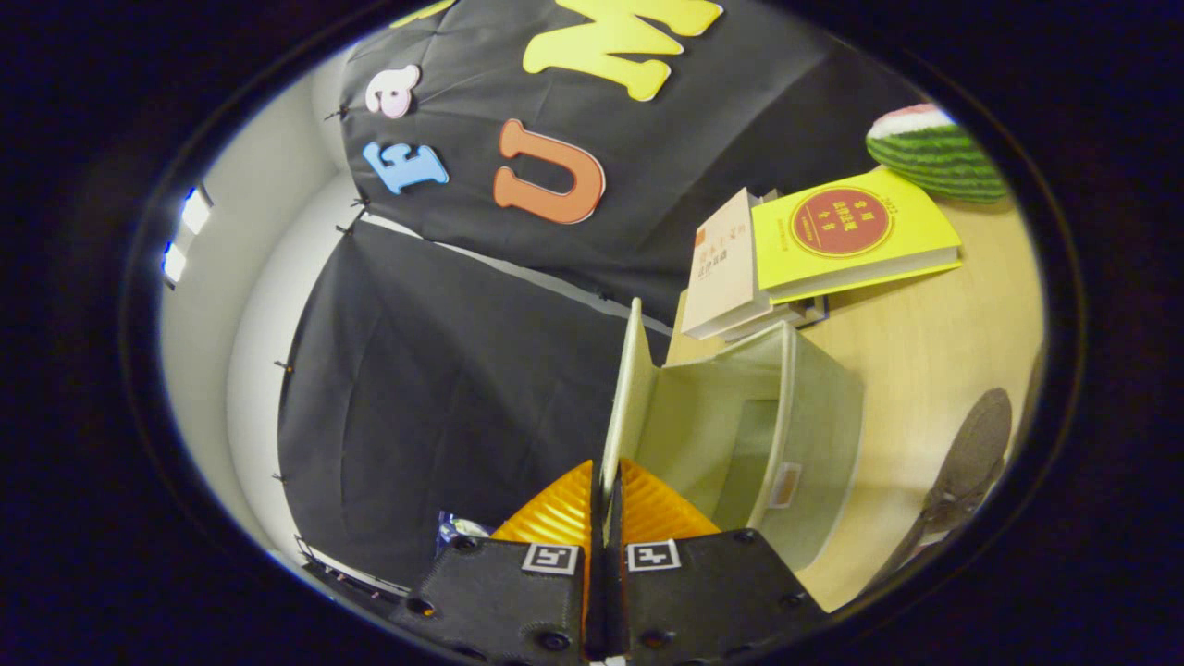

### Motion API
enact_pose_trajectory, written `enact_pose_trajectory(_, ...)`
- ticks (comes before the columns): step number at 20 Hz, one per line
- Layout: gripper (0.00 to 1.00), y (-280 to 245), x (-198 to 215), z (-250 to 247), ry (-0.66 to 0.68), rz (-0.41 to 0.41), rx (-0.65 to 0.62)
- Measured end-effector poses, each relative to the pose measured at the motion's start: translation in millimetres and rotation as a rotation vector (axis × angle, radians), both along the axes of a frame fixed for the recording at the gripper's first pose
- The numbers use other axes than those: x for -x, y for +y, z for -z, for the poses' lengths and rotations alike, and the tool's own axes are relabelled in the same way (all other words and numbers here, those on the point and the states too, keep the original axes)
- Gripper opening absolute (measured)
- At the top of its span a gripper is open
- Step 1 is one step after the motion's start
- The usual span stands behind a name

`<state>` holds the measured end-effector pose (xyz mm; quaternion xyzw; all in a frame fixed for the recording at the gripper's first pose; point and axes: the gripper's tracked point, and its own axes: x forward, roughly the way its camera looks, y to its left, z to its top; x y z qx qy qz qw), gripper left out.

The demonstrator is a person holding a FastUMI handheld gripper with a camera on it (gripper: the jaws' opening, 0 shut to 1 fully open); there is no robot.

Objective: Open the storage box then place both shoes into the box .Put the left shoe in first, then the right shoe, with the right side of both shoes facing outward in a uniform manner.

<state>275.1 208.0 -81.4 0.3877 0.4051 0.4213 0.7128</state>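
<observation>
Right, I have the gripper [606,495] clamped on the lid [627,388] of the storage box [814,435], both fingers pressing its edge and holding it swung up. The open box sits on the wooden table [934,351], with stacked books [814,254] beyond it and a shoe [962,472] just right.

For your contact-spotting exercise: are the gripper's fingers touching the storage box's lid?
Touching. In the gripper view, the gripper has both fingers closed on the edge of the raised lid of the storage box.
</observation>
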Motion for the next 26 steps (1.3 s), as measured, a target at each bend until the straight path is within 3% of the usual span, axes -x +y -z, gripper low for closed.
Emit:
enact_pose_trajectory(5, 0.06, 55, 5, -29, 0.032, 0.022, 0.003)
enact_pose_trajectory(9, 0.06, 102, 12, -53, -0.037, 0.025, 0.014)
enact_pose_trajectory(15, 0.08, 177, 22, -58, -0.078, -0.011, -0.021)
enact_pose_trajectory(17, 0.1, 200, 31, -55, -0.102, -0.062, -0.024)
enact_pose_trajectory(20, 0.64, 201, 49, -34, -0.067, -0.116, 0.077)
enact_pose_trajectory(22, 1.0, 185, 41, -18, -0.082, -0.082, 0.18)
enact_pose_trajectory(26, 1.0, 143, 32, 1, -0.061, -0.044, 0.248)
